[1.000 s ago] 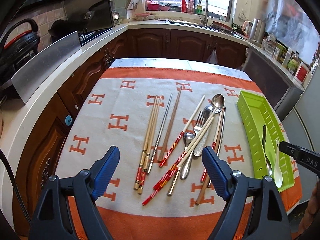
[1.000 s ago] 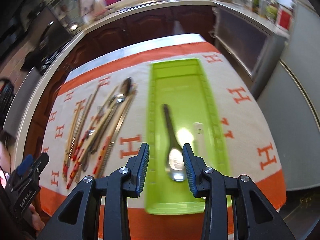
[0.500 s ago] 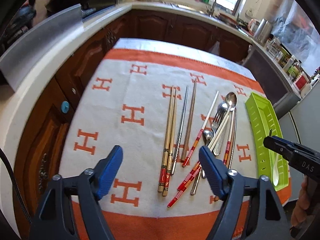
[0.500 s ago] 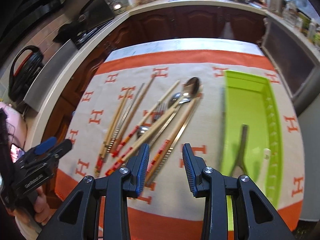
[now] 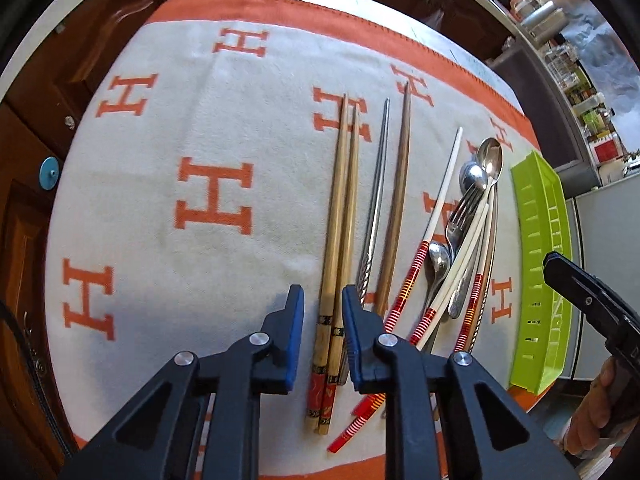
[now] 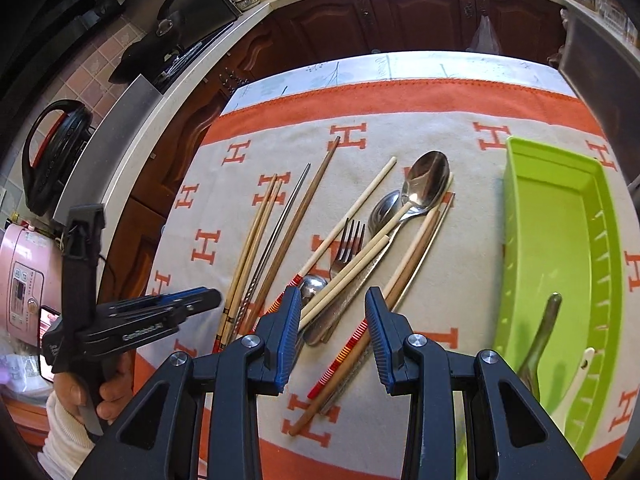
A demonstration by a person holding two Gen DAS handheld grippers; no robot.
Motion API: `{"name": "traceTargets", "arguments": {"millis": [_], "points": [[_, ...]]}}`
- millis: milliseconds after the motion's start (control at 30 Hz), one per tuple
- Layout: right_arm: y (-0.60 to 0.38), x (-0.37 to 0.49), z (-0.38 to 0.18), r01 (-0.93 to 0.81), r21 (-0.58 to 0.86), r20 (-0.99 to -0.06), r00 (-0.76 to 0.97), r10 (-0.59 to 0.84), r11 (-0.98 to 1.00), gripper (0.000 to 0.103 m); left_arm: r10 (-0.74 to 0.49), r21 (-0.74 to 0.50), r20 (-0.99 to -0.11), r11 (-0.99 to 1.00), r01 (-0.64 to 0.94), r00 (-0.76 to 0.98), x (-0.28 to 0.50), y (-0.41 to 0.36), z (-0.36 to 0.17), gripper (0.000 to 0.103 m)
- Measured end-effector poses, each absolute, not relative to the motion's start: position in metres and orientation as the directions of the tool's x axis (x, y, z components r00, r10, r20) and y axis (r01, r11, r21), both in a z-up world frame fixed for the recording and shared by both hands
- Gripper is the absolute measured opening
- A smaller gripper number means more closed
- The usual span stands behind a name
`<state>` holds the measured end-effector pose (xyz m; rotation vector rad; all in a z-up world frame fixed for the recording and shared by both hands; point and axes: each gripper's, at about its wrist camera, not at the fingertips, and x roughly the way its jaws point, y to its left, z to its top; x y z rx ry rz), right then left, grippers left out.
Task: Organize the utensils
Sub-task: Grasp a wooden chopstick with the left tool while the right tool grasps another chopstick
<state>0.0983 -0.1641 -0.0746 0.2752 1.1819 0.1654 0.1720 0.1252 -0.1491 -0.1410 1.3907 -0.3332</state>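
Both grippers now lower over the desk than a second ago, left gripper point(image 5: 322, 320) fingers just closing around the bamboo chopstick pair point(image 5: 338, 240), a gap still showing, right gripper point(image 6: 333, 324) fingers apart above the utensil pile point(image 6: 360, 256), green tray point(image 6: 560, 240) beyond at right

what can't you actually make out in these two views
- Left wrist view: whether the left hand-held gripper, whose jaws have just been closing, presses the bamboo chopsticks between them; a slight gap shows beside each pad.
- Left wrist view: the green tray interior, hidden by its near wall.
- Right wrist view: the bowls of the dark spoon and white spoon in the tray, hidden by the right hand-held gripper.
- Both views: the utensil pile's lower handles, covered by gripper bodies.
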Motion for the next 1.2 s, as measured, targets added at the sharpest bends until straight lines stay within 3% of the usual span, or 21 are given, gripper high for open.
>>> {"name": "traceTargets", "arguments": {"millis": [167,567,633,667,1200], "points": [[-0.162,0.100,-0.083,0.007,0.314,-0.890,0.351,0.292,0.949,0.035,-0.255,-0.231,-0.957,0.958,0.167,0.137,0.177,0.114,-0.156,0.012],[-0.144,0.100,-0.098,-0.045,0.302,-0.900,0.317,0.301,0.952,0.035,-0.134,-0.089,-0.975,0.967,0.238,0.179,0.181,0.084,-0.159,0.014],[-0.141,0.101,-0.100,-0.047,0.299,-0.902,0.312,0.298,0.953,0.035,-0.119,-0.071,-0.974,0.968,0.240,0.193,0.180,0.079,-0.159,0.011],[-0.139,0.101,-0.101,-0.050,0.300,-0.902,0.309,0.300,0.953,0.035,-0.107,-0.059,-0.974,0.971,0.230,0.202,0.181,0.078,-0.159,0.005],[-0.070,0.153,-0.112,-0.038,0.404,-0.883,0.246,0.401,0.914,0.028,-0.159,-0.167,-0.910,0.986,0.012,0.382,0.117,0.157,-0.108,0.004]]}}
